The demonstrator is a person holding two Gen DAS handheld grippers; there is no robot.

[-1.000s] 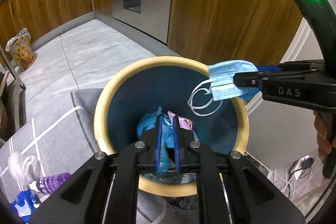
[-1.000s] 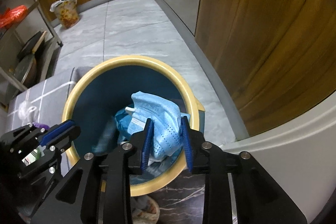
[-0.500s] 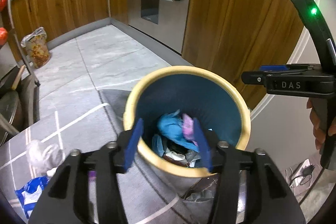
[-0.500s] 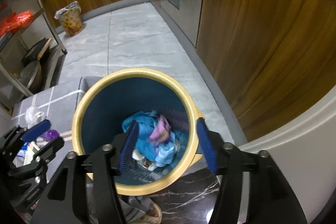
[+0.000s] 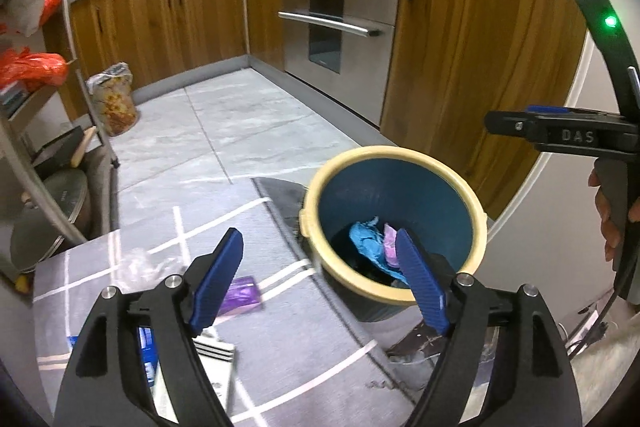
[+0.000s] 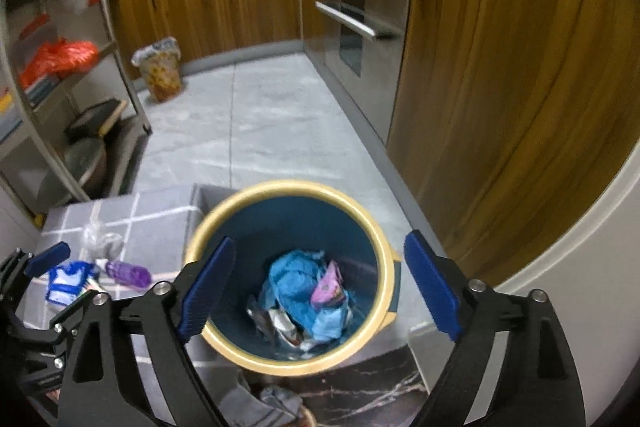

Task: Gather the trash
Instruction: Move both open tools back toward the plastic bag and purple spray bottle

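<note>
Kitchen floor (image 5: 248, 131), grey tile, bounded by wooden cabinets (image 5: 168, 27) and a steel oven front (image 5: 340, 27); a metal shelf rack (image 6: 60, 99) stands along the left side, with orange bags on its shelves. Grey mat with white grid lines (image 5: 280, 327) covers the near floor. Bin (image 5: 394, 223), round, blue inside with a pale yellow rim, stands upright at the mat's right edge, close to the tall wooden cabinet. Trash in the bin (image 6: 304, 295): crumpled blue material, including a pale blue mask-like piece, a pink-purple wrapper and some silvery scraps, all lying at the bottom. Patterned bag (image 5: 116, 99) sits on the tile by the far cabinets, well apart from the bin. Left hand-held gripper (image 5: 320, 279): jaws have just been opening and stand wide apart, nothing between them; it hangs over the mat just left of the bin. Right hand-held gripper (image 6: 320, 291): jaws have likewise just been opening and stand wide apart, nothing held, positioned above the bin so that the trash shows between the blue pads. From the left wrist view the right hand-held gripper appears side-on at the right edge, a green light lit on it, with a person's fingers (image 5: 604, 203) around its handle. Loose items remain on the mat left of the bin: a clear plastic bag (image 6: 100, 239), a blue-and-white packet (image 6: 66, 281), and a purple bottle (image 6: 128, 271), lying on its side.
</note>
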